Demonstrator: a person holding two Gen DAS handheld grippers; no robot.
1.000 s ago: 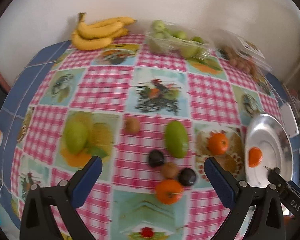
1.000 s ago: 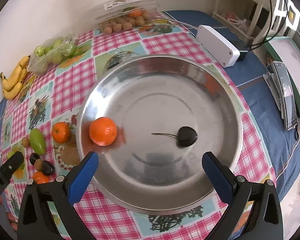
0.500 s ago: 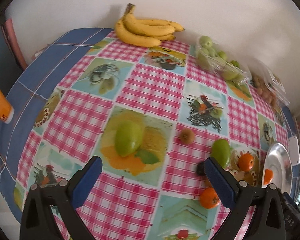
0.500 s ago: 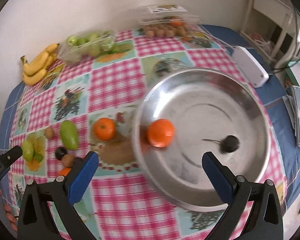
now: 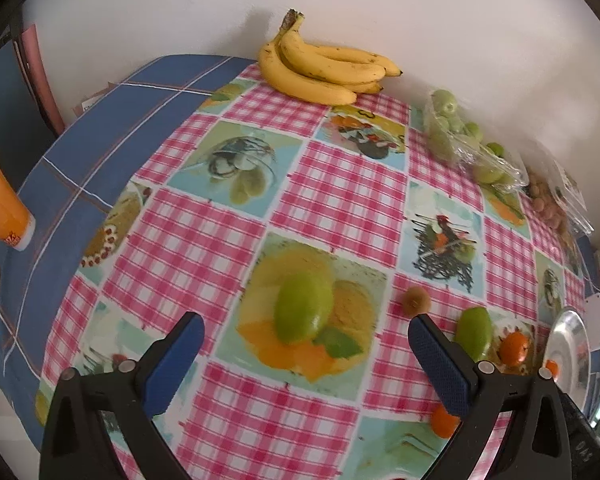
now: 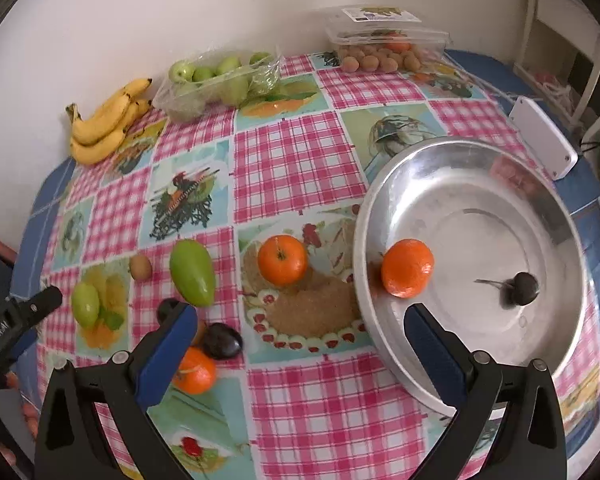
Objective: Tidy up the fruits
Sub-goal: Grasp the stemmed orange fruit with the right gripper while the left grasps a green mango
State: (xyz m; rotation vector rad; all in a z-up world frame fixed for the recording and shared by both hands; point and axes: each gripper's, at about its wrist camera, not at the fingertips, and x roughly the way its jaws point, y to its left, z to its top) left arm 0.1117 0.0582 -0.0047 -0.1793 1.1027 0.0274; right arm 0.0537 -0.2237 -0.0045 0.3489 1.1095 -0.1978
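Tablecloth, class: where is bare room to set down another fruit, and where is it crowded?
Free: the checks between the bananas, the green mango and the metal bowl. Crowded: the cluster around the dark plum and near orange.

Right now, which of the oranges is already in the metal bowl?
The orange resting against the metal bowl's left inner wall. The other two oranges lie on the tablecloth.

A home: fruit-print tablecloth, bananas against the wall.
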